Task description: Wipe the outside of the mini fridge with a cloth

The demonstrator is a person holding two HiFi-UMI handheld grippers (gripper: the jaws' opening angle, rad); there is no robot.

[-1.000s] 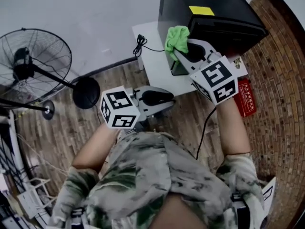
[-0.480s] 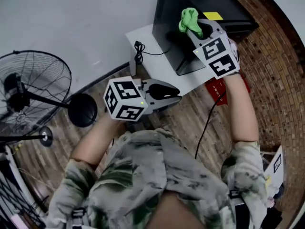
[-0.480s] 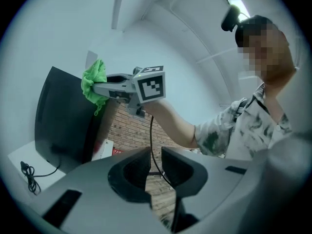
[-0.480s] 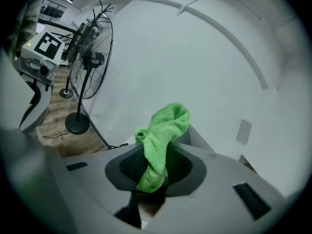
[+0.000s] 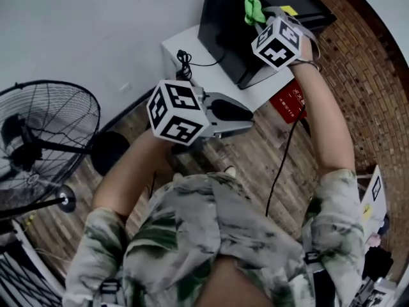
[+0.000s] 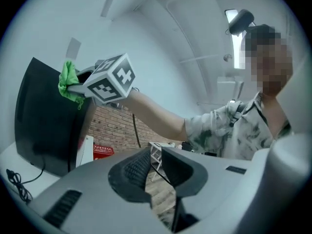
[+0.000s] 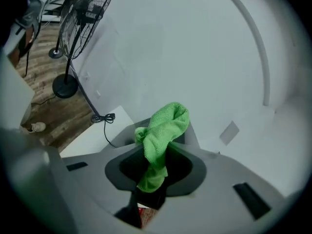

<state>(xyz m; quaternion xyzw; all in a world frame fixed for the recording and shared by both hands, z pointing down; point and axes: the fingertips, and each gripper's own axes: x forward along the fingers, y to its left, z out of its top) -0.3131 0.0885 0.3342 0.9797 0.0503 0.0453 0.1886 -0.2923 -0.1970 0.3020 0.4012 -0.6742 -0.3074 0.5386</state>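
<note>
At the mini fridge (image 5: 220, 27) top, right claw (image 5: 258, 15) clamped on green cloth (image 5: 252, 7) — left claw (image 5: 248, 118) slightly parted, empty.

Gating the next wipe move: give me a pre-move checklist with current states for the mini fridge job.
1. Grip: green cloth clamped in right gripper jaws - ok.
2. Contact: cloth touching mini fridge - cannot tell; it is at the top edge.
3. Spare: left gripper jaws slightly apart, nothing between - ok.
4. Clearance: left gripper away from fridge - ok.
5. Snag: black cord on white stand, off the fridge faces - ok.
</note>
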